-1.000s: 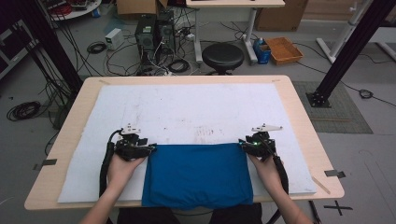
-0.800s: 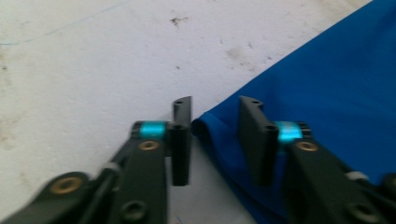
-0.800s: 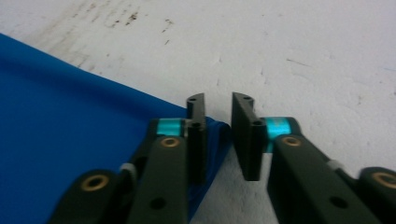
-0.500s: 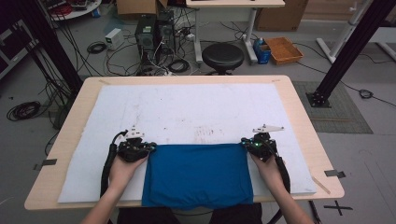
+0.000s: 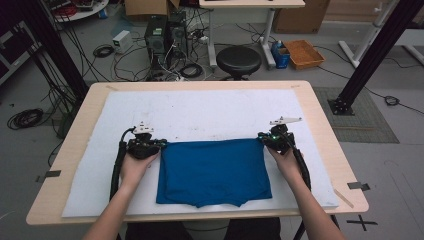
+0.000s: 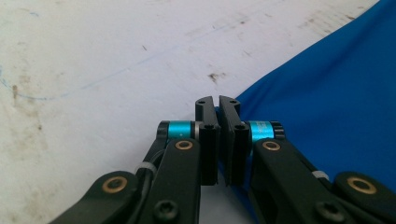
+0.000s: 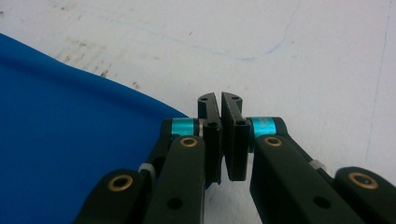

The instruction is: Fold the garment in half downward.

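Left tongs (image 6: 218,100): mine, jaws just closed, pinching the blue cloth's (image 5: 212,170) far-left corner.
Right tongs (image 7: 220,97): jaws just closed, pinching its far-right corner.
Blue cloth: flat on the white mat (image 5: 200,112), near tabletop (image 5: 325,125) edge.

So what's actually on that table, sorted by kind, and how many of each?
Blue cloth: 1
White mat under the cloth: 1
Hand-held grippers: 2, the left gripper at the cloth's far left corner and the right gripper at its far right corner, each closed on it
Total: 4
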